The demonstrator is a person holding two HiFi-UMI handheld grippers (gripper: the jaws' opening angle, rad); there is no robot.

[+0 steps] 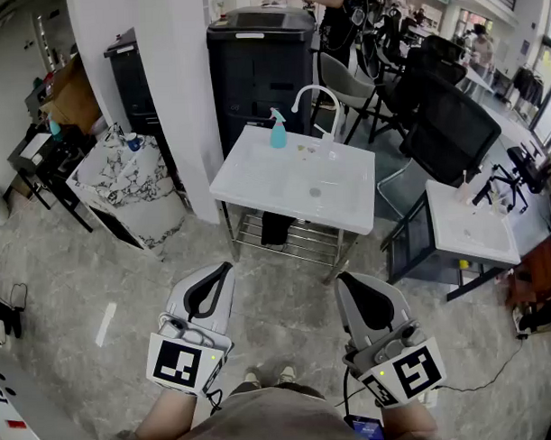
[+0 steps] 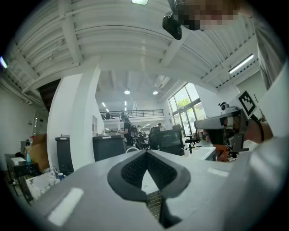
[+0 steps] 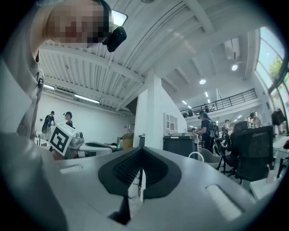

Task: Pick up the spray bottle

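A teal spray bottle [image 1: 278,131] stands upright at the far left corner of a white sink table [image 1: 256,184], beside a curved white faucet [image 1: 315,98]. Both grippers are held low and near me, well short of the table. In the head view my left gripper [image 1: 227,267] points toward the table's front left, and my right gripper [image 1: 342,279] points toward its front right. The left gripper view shows my left gripper [image 2: 146,154] with its jaws closed tip to tip and nothing between them. My right gripper [image 3: 141,150] looks the same. The bottle appears in neither gripper view.
A white pillar [image 1: 177,101] and a black cabinet [image 1: 261,62] stand behind the table. A marble-patterned stand [image 1: 121,179] is at the left. Black office chairs [image 1: 453,127] and a second white table [image 1: 470,221] are at the right. A metal rack [image 1: 285,239] sits under the sink table.
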